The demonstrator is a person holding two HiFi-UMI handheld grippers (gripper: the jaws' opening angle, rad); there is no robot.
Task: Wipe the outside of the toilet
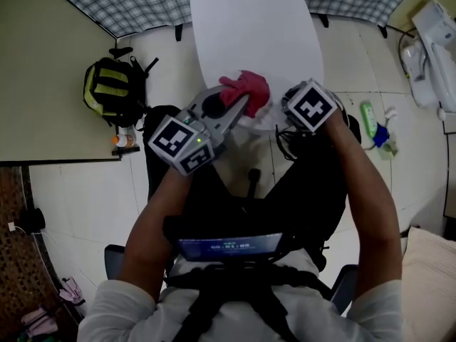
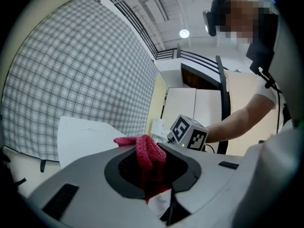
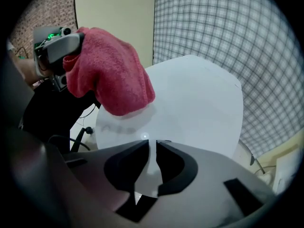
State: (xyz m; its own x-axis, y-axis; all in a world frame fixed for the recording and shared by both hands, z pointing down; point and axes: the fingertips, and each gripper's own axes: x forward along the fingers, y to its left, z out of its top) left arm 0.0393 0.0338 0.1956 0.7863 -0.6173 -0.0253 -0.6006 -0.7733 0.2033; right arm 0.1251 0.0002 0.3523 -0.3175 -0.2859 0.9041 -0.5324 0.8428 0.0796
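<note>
The white toilet lid lies shut at the top centre of the head view. My left gripper reaches level over the lid's near edge and is shut on a red cloth, which bunches out past its fingers. In the left gripper view the cloth fills the jaws of that gripper. My right gripper points steeply down at the lid's front right edge. Its jaws stand slightly apart with nothing between them, over the lid. The cloth hangs to its upper left.
A black and yellow backpack sits on the floor at the left, with a small orange-capped bottle by it. A green spray bottle lies at the right, near a white fixture. A checked curtain runs behind the toilet.
</note>
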